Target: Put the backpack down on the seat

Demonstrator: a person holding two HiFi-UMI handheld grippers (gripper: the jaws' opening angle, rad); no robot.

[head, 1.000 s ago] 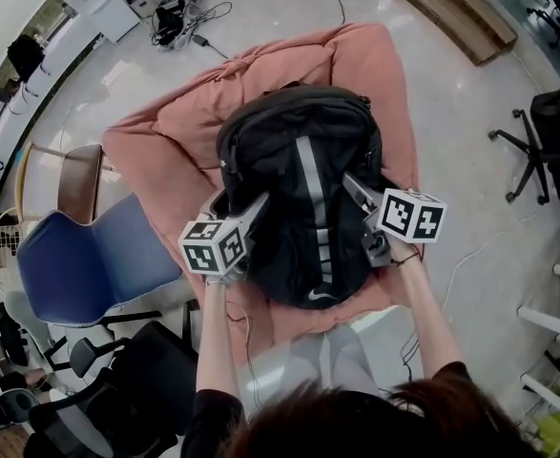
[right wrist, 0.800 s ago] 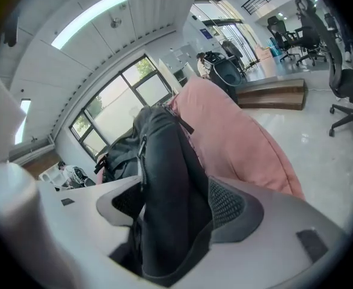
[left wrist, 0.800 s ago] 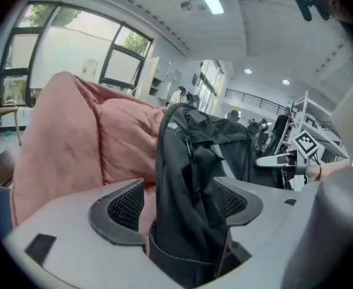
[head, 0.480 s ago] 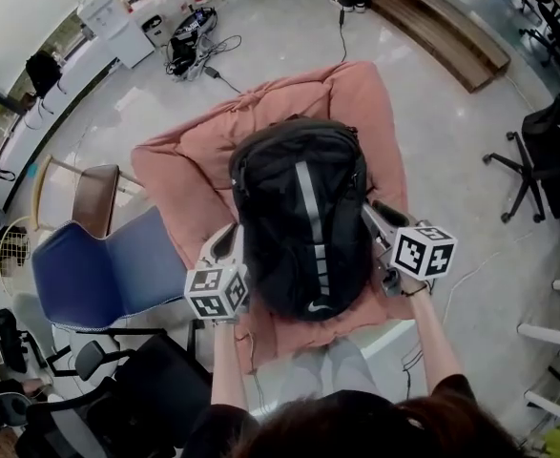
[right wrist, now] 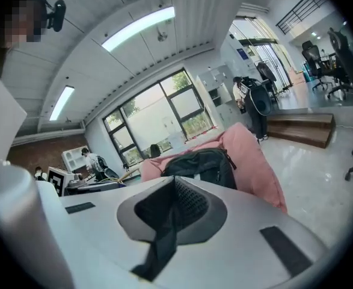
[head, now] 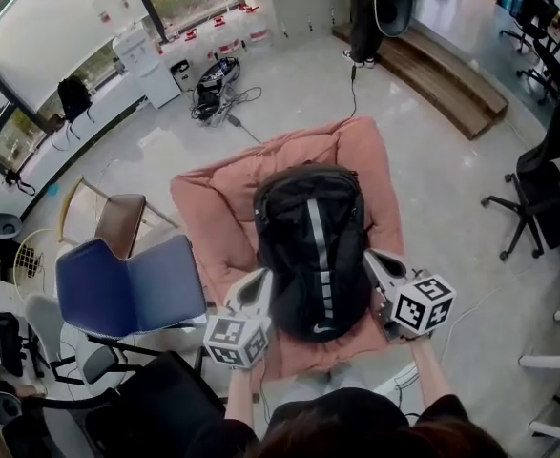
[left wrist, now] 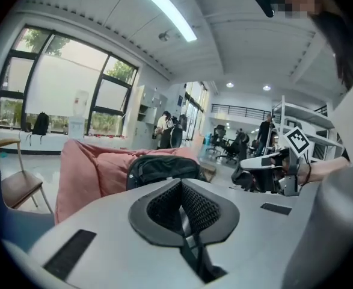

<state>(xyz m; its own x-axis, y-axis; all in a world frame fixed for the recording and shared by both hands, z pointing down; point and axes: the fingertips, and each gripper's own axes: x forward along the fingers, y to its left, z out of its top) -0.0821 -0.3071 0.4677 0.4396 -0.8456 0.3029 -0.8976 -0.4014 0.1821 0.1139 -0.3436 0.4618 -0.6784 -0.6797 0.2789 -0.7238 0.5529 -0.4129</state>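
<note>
While the backpack (head: 313, 246) lies on the seat (head: 213, 208), left claw (head: 259, 283) and right claw (head: 374, 260) flank it, clenched.

Matt woven fabric covers the black backpack of synthetic cloth (head: 308, 227), broken by a glossier silver-grey centre stripe. The pink seat of soft creased cloth (head: 217, 208) looks plush and unshiny. The pale floor (head: 432, 170) is polished smooth and glossy, mirroring the light. Nearby are a blue chair padded in matt cloth (head: 127, 284), a chair with a smooth brown wooden seat (head: 122, 225) and a low wooden platform (head: 446, 70). The left gripper (left wrist: 181, 206) and right gripper (right wrist: 173, 206) have smooth, matt grey plastic shells, with black pads (left wrist: 200, 206) finely dimpled like rubber mesh.
</note>
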